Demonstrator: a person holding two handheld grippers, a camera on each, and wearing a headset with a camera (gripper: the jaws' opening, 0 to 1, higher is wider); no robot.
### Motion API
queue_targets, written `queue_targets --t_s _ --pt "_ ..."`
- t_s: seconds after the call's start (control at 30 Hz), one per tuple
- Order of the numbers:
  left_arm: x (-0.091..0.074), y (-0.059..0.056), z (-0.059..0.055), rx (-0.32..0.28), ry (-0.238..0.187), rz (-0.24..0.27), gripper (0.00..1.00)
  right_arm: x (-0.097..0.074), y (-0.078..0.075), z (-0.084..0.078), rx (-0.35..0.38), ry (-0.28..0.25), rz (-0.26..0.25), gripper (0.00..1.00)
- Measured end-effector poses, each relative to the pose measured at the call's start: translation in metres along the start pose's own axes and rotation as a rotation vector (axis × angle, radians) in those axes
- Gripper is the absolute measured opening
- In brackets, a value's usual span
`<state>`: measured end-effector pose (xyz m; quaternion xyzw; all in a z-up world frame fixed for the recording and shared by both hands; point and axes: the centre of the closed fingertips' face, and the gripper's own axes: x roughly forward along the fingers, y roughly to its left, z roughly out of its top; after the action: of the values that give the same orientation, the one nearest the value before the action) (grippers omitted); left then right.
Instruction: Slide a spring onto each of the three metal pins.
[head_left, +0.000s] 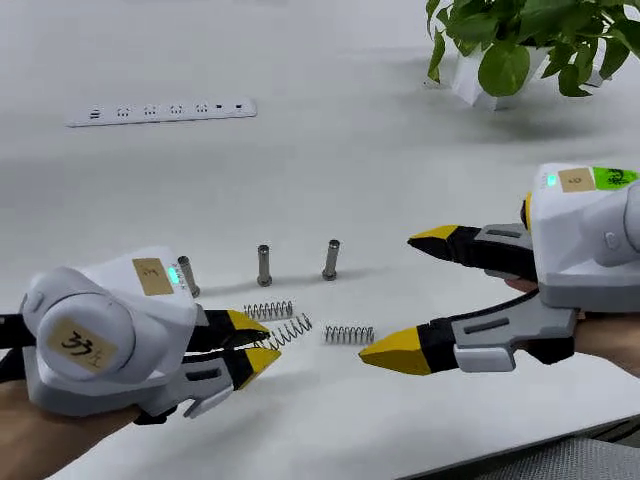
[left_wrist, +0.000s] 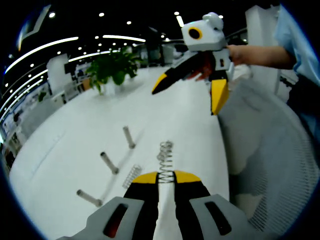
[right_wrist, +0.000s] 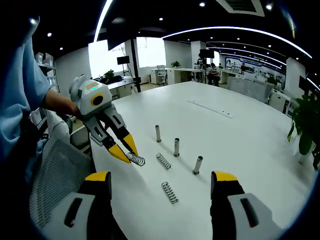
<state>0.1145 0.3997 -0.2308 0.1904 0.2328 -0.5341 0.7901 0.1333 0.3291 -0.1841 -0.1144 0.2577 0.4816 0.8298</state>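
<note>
**A:** What is the left gripper (head_left: 262, 340) doing?

**B:** It is sitting at the lower left of the head view. Its jaws are almost together, and they are pinching one spring (head_left: 290, 330) by its end. The spring is sticking out past the yellow tips at a slant. I cannot tell whether its far end is touching the worktop (head_left: 400, 150). In the left gripper view, the coils are running up from between the two tips.

**A:** And the right gripper (head_left: 410, 295)?

**B:** It is hovering at the right side of the frame. Its jaws are standing wide apart and they are gripping nothing.

**A:** Where are the other parts lying?

**B:** A second spring (head_left: 268, 310) is lying flat just beside the held one, to its upper left. A third spring (head_left: 348, 334) is lying to its right, near the lower yellow tip of the right gripper. Behind the springs, around the middle of the frame, three pins are standing upright in a row, and all of them are bare. The left pin (head_left: 188, 275) is partly hiding behind the left gripper. The middle pin (head_left: 264, 265) and the right pin (head_left: 331, 259) are showing fully. A power strip (head_left: 160, 111) is lying at the upper left, and a potted plant (head_left: 530, 40) is standing at the upper right.
</note>
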Motion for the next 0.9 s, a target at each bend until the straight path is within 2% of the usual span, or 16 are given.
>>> queue_targets --t_s 0.13,0.2,0.23,0.37,0.43,0.67,0.9 --pt "0.001 -0.003 0.005 0.024 -0.017 -0.018 0.10 0.003 0.012 0.011 -0.030 -0.014 0.070 0.72" --pt "0.001 -0.006 0.009 0.039 -0.026 -0.031 0.10 0.005 0.022 0.013 -0.041 -0.004 0.127 0.65" --pt "0.002 -0.007 0.012 0.051 -0.033 -0.041 0.10 0.006 0.029 0.013 -0.056 0.001 0.166 0.60" --pt "0.002 -0.012 0.019 0.079 -0.053 -0.065 0.10 0.008 0.042 0.009 -0.095 0.030 0.247 0.38" --pt "0.003 -0.014 0.021 0.093 -0.057 -0.078 0.10 0.009 0.043 0.007 -0.103 0.038 0.261 0.31" --pt "0.001 -0.019 0.026 0.120 -0.074 -0.114 0.10 0.012 0.040 -0.007 -0.129 0.073 0.301 0.23" --pt "0.001 -0.024 0.028 0.133 -0.085 -0.137 0.10 0.014 0.044 -0.010 -0.124 0.079 0.333 0.17"
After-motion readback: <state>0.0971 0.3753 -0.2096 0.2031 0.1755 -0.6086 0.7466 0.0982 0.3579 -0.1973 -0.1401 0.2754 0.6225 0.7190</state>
